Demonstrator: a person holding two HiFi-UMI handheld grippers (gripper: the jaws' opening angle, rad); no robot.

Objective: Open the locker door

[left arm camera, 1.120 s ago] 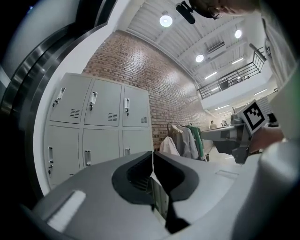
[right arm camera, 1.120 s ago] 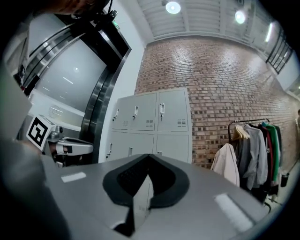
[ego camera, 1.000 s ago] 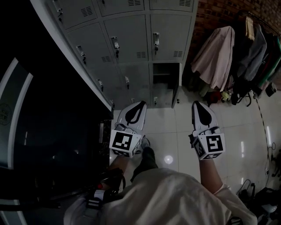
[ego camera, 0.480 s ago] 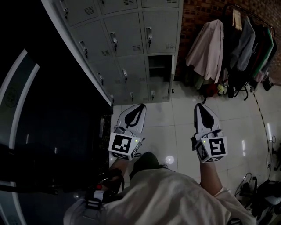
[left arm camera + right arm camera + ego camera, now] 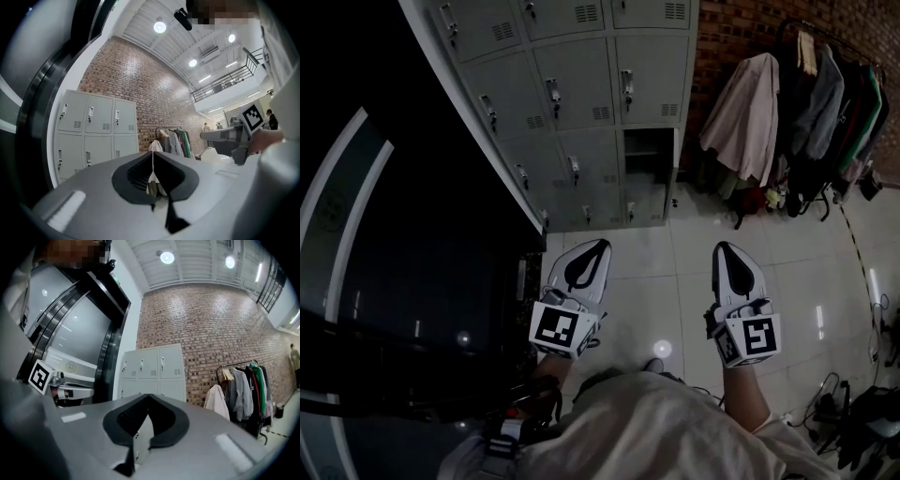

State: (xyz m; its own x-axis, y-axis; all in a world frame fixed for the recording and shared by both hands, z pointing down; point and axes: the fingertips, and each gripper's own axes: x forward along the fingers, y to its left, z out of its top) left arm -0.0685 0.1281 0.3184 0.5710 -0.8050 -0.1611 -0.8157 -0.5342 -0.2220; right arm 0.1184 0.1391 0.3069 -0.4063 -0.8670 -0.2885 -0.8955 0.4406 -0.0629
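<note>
1. The left gripper is being held with its jaws pressed together on nothing. The right gripper is being held the same way, closed and empty.
2. Both are being carried over the tiled floor and pointed toward the locker bank, which is standing well apart from them.
3. In the right gripper view the bank is being framed straight beyond the jaws. In the left gripper view it is being framed off to their left, with the coat rack ahead.
4. One compartment, low in the bank's right column, is being shown already open. Which closed door is being aimed at cannot be told.
5. An upright handle is being shown at each closed door's left edge, so a pull from that edge, swinging the door rightward, is being judged necessary. The right gripper is being judged the better aligned.
</note>
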